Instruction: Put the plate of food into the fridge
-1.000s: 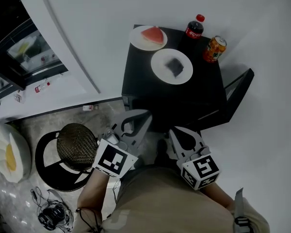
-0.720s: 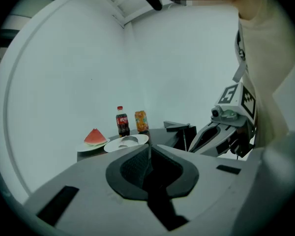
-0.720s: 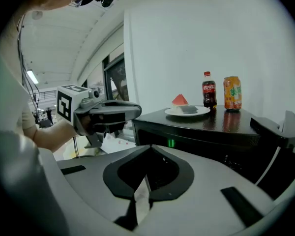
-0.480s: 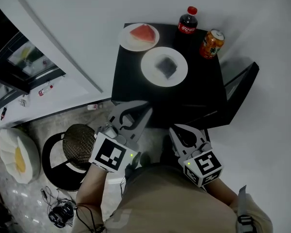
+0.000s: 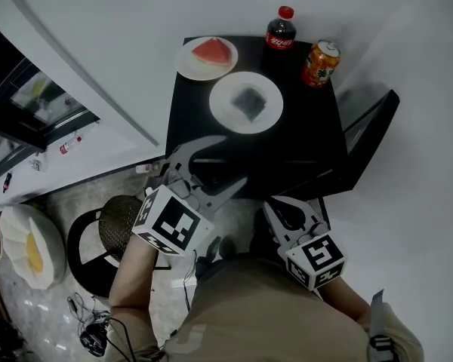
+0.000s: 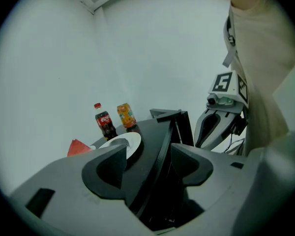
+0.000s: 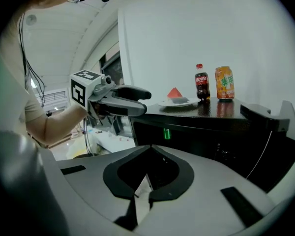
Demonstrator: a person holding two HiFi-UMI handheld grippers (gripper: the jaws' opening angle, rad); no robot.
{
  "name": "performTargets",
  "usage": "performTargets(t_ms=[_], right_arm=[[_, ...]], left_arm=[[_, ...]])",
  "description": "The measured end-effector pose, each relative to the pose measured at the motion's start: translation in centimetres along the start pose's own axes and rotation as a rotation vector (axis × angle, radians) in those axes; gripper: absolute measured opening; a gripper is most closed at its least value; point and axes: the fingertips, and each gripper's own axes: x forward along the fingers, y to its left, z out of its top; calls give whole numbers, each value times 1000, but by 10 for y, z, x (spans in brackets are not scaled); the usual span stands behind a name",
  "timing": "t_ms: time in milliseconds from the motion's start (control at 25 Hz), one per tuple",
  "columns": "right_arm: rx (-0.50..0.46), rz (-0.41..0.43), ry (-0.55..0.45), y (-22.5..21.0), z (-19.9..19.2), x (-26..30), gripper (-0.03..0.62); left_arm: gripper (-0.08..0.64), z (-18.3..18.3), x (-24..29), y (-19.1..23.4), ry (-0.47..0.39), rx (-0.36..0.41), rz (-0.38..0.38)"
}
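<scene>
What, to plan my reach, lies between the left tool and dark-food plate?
Only bare black top before the plate, in head view. The left tool's empty jaws have just been opening.

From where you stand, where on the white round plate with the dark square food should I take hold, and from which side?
Probably its near rim, from the front of the black cabinet top. The white round plate lies flat with the dark food in its middle, leaving the rim bare. The red-capped cola bottle, orange can and white watermelon plate crowd the far side.
</scene>
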Motion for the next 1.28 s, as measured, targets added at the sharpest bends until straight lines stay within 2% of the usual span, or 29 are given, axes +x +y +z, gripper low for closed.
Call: performTargets(t_ms=[120,320,560,720,880,1280], right_arm=[[7,-4,6,-2,-4,-2,23],[8,-2,13,-2,-9,-4,23],[3,2,32,-2,-14,-7,23],[1,11,44,-2,-19,-8,23],[10,24,44,0,-21,-9,22],[18,29,54,0,-24,-9,23]], left_arm=[[295,-5,10,-2,72,96,-28],[308,-14,28,4,172,238,-8],[321,-24,47,5,270,345,-30],[334,-27,55,4,303,369,-62],[336,-32,61,2,313,354,-98],[339,-36,64,1,322,398,-86]])
